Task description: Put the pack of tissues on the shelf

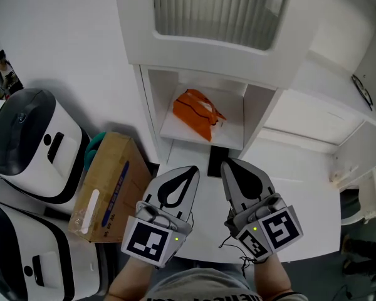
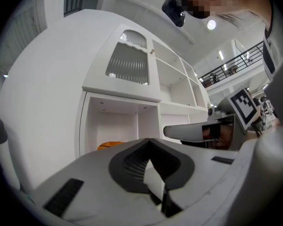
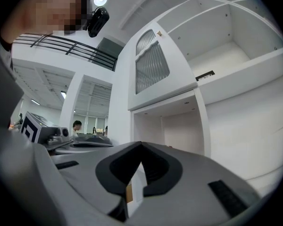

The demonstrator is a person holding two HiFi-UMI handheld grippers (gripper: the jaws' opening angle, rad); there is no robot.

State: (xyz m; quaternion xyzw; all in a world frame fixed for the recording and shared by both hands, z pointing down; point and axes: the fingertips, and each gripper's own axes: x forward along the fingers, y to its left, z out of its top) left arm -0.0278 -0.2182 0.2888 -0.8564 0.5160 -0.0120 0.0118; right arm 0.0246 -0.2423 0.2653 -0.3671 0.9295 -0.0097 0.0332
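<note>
The orange pack of tissues (image 1: 197,113) lies on the white shelf (image 1: 229,130) inside the open cabinet niche, straight ahead of both grippers. In the left gripper view, only a sliver of the pack (image 2: 114,145) shows above the jaws. My left gripper (image 1: 192,168) and right gripper (image 1: 226,162) hang side by side below the shelf, tips pointing at it and apart from the pack. Both are shut with nothing between the jaws, as each gripper's own view confirms: the left gripper (image 2: 150,140) and the right gripper (image 3: 140,144).
A cardboard box (image 1: 109,184) stands at the left beside two white and grey machines (image 1: 31,143). Above the niche is a ribbed-glass cabinet door (image 1: 219,8). White shelving and a counter (image 1: 304,168) lie to the right. A dark flat object (image 1: 217,162) sits below the shelf.
</note>
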